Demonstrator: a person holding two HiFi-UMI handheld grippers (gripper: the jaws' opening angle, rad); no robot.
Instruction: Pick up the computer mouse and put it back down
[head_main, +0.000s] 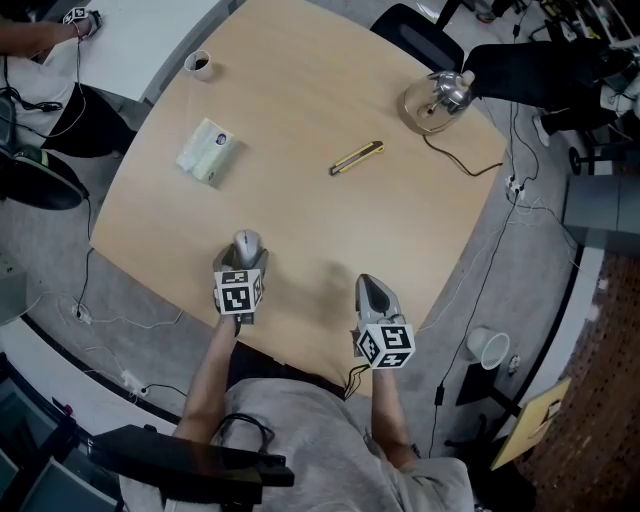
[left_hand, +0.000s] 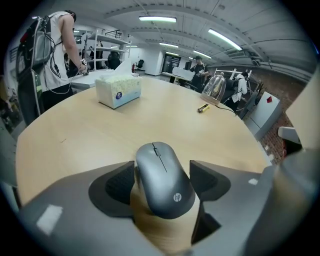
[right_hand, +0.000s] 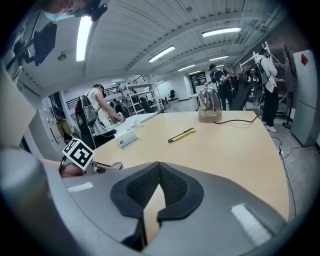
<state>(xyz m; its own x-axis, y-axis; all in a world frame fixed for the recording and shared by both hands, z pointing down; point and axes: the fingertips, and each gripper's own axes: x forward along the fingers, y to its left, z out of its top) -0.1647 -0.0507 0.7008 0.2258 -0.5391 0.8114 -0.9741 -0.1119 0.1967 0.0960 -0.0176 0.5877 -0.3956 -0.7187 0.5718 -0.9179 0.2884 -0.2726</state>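
My left gripper (left_hand: 164, 181) stood open around the mouse (left_hand: 160, 170), which lay on the table (head_main: 300, 120) by its near edge. The right gripper (right_hand: 159, 187) was closed, empty. I judged the mouse probably set down, withdrawal remaining.

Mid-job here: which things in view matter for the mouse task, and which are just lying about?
In the job: mouse, between the open jaws of the left gripper.
Lying about: tissue box, knife, kettle, cup; right gripper, jaws shut on nothing.
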